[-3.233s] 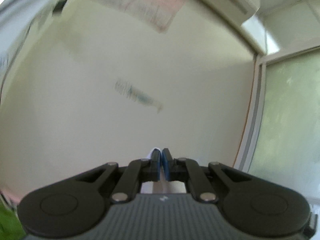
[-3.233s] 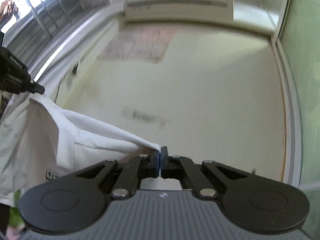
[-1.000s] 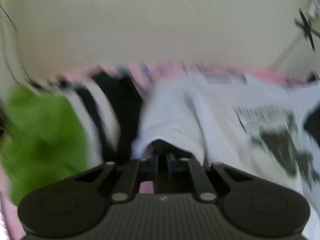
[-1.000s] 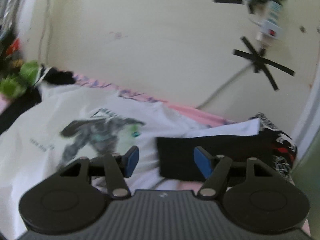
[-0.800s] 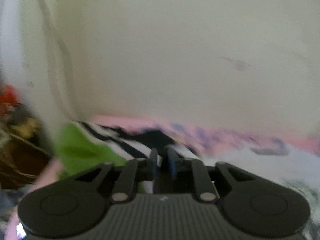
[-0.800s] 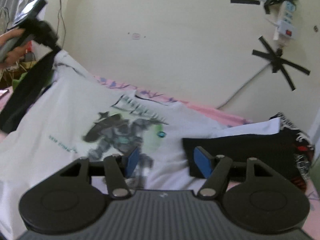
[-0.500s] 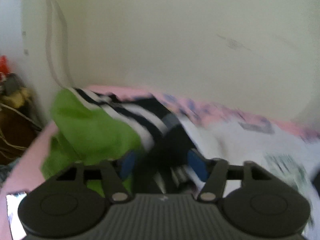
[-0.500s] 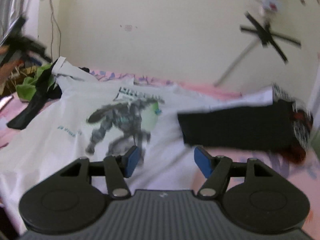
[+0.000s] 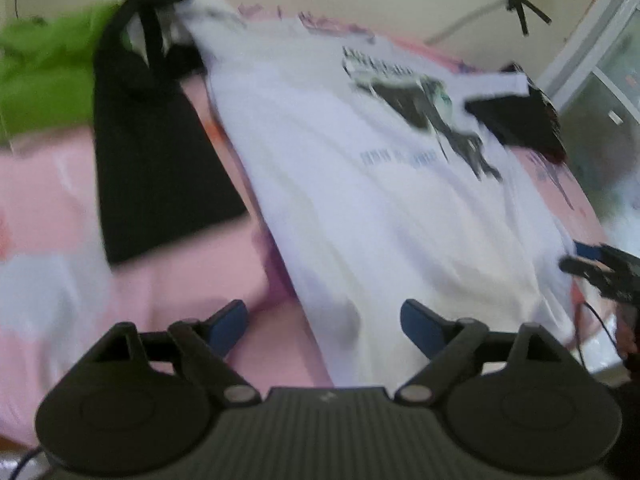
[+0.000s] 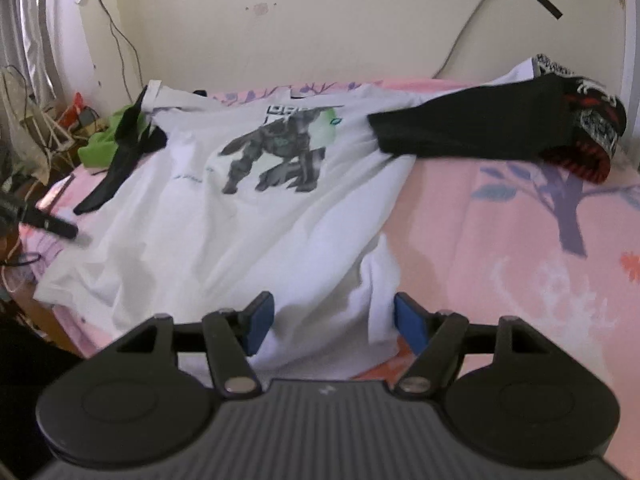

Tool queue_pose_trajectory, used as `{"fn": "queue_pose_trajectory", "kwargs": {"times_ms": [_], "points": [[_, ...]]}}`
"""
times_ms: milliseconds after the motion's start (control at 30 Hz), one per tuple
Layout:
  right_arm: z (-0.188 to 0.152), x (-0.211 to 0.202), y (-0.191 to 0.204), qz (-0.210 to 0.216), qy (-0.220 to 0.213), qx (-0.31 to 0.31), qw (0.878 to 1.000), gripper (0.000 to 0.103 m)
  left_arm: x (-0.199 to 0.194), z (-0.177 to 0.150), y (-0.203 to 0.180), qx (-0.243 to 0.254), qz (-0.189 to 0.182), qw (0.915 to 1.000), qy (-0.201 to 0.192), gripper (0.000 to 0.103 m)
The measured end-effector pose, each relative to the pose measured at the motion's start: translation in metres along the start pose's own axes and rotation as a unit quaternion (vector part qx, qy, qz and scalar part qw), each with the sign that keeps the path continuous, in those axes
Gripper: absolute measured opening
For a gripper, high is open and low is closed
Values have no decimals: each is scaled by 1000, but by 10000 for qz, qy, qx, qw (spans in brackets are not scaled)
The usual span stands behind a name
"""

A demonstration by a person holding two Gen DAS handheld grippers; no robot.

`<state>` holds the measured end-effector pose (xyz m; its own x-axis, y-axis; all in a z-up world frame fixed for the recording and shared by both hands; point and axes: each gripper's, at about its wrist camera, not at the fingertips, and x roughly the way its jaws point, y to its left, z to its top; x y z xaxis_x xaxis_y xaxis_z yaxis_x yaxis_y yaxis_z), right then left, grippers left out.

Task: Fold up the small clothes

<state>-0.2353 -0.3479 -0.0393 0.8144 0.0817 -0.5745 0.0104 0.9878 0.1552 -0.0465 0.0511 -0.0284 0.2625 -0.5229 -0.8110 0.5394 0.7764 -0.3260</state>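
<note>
Two grippers hang over a pink bedsheet (image 10: 520,240) with a white T-shirt (image 10: 240,232) spread flat across it, print side up. The shirt's dark robot figure (image 10: 276,156) sits toward the 12 o'clock end in the right wrist view, near the collar by the wall. Each sleeve is black: one black sleeve (image 10: 460,132) runs out toward 2 o'clock and touches a red, black and white patterned garment (image 10: 588,128), the other lies at 10 o'clock beside a green garment (image 10: 100,148).

The right gripper (image 10: 334,322) stands wide, its blue pads on either side of the shirt's near hem corner, which is bunched between them; the pads do not press on the cloth. Its jaws have just been opening a little further.

The left gripper (image 9: 322,326) is wide too, and its jaws have just been opening, with the shirt's side edge lying between the pads but not pinched. In that blurred view the left black sleeve (image 9: 152,168) lies at 10 o'clock on the sheet, the green garment (image 9: 44,72) beyond it, and the right gripper's tip (image 9: 600,270) shows at 3 o'clock.
</note>
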Motion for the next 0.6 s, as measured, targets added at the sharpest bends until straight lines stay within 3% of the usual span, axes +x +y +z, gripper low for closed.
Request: {"fn": "queue_pose_trajectory", "kwargs": {"times_ms": [100,133,167,200,267,333,467,533,600], "points": [[-6,-2,5,32,-33,-88,10000,55,1,-19,-11,60,-107,9999,-32,81],[-8,-3,7,-40,-60,-152,9999,38,0,-24,-17,168,-6,9998,-105,72],[-8,-4,7,-58,-66,-181,9998,7,0,-27,-23,302,144,9993,-168,40],[-7,-5,6,-8,-26,-120,9999,0,2,-27,-27,358,255,9989,-142,4],[-4,-12,5,63,-45,48,10000,0,-4,-25,-23,228,222,9994,-136,5],[0,-27,8,219,-107,88,9997,0,-26,-20,-19,198,323,9984,-422,5],[-1,-63,15,1032,-114,318,9941,0,-83,-21,-6,115,458,9930,-1080,5],[-10,-68,19,1201,77,291,9923,0,-90,-29,0,130,617,9923,-1069,6],[-22,-56,19,939,490,230,9941,0,-73,-34,4,116,755,9942,-751,11]]}}
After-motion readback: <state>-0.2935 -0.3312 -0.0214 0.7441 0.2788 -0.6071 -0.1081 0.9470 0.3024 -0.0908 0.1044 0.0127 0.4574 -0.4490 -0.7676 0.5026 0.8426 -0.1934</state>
